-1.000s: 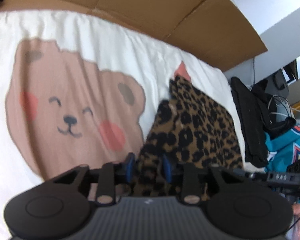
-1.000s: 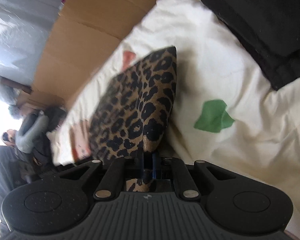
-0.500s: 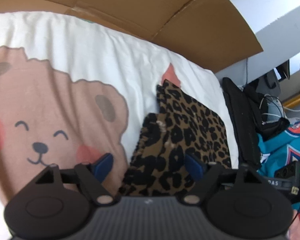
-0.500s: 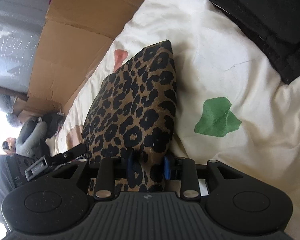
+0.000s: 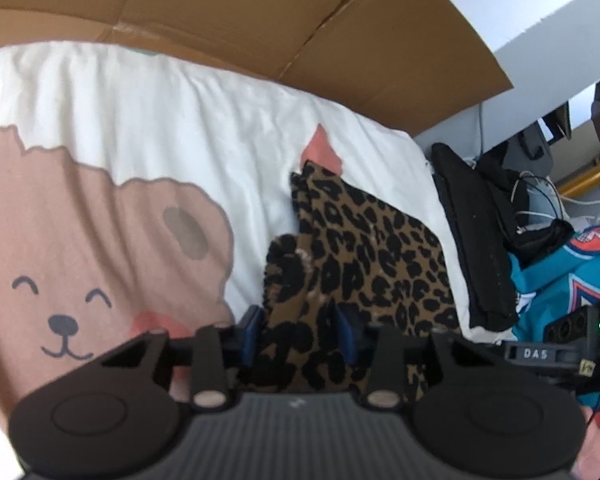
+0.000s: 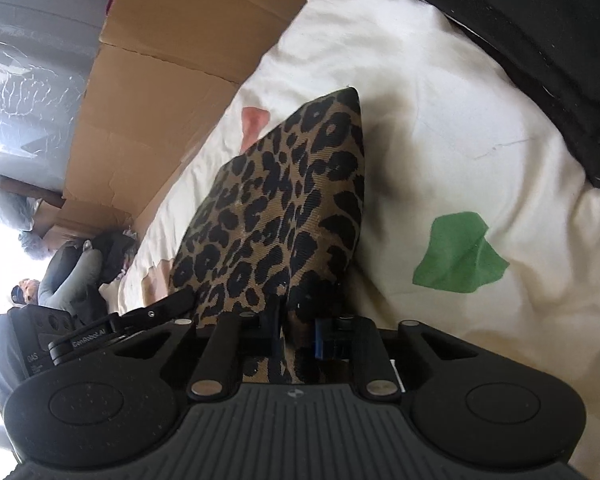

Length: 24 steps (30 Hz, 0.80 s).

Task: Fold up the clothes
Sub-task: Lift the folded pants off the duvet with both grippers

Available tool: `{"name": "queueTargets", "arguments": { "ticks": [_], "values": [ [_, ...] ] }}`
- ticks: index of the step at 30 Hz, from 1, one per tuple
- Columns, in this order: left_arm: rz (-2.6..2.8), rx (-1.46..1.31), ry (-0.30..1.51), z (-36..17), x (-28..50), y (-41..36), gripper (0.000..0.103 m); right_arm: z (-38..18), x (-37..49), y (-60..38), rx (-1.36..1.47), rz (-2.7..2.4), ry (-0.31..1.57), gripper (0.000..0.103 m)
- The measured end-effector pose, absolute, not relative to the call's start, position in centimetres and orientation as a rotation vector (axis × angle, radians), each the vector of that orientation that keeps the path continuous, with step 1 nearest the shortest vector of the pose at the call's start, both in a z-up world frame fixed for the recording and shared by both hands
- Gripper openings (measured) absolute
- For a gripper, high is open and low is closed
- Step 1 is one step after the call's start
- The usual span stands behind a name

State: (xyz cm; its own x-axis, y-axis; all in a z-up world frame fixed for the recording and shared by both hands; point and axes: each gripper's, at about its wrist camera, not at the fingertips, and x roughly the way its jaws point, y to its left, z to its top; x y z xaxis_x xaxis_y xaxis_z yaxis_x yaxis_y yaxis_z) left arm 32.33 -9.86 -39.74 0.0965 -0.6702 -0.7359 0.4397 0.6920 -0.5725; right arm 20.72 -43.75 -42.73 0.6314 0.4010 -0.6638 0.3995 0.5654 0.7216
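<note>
A folded leopard-print garment (image 5: 372, 256) of brown fabric with black spots lies on a white bedcover (image 5: 148, 120) printed with a large smiling tan bear (image 5: 80, 248). That garment is the landmark for everything else.

In the left wrist view, the bear's face lies to the left of the garment, and a small pink printed patch (image 5: 321, 151) shows just past its far corner. A flattened sheet of brown cardboard (image 5: 260, 12) stands behind the bedcover, beyond the garment. To the right of the garment a long folded black cloth (image 5: 476, 232) lies along the edge of the bed, and further right sits a teal jersey (image 5: 560, 276) with an orange and white emblem.

The left gripper (image 5: 298, 334) sits at the near end of the garment. Its jaws are closing, with a bunched fold of the leopard fabric between the blue pads (image 5: 345, 332); whether the pads press on it yet cannot be told.

In the right wrist view, the right gripper (image 6: 296, 334) is at the near edge of the garment, its jaws narrow and closing with a ridge of leopard fabric pinched up between them. A green leaf-shaped print (image 6: 458, 258) lies on the bedcover to the right of the garment, and the black cloth lies beyond that. Part of the left gripper shows at the left of the garment.
</note>
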Motion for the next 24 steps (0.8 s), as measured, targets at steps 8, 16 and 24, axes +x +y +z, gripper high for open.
{"name": "queueTargets", "arguments": {
  "ticks": [8, 16, 24],
  "values": [
    [-0.894, -0.205, 1.237, -41.2, 32.3, -11.8, 0.088, -44.2, 21.0, -44.0, 1.048, -0.011, 0.945, 0.029],
    [-0.851, -0.285, 1.24, -40.3, 32.8, -11.1, 0.039, -42.8, 21.4, -43.7, 0.986, 0.014, 0.941, 0.009],
    [-0.836, -0.231, 1.272, -40.6, 33.1, -12.4, 0.056, -42.1, 20.6, -44.1, 0.975, -0.004, 0.929, 0.012]
  ]
}}
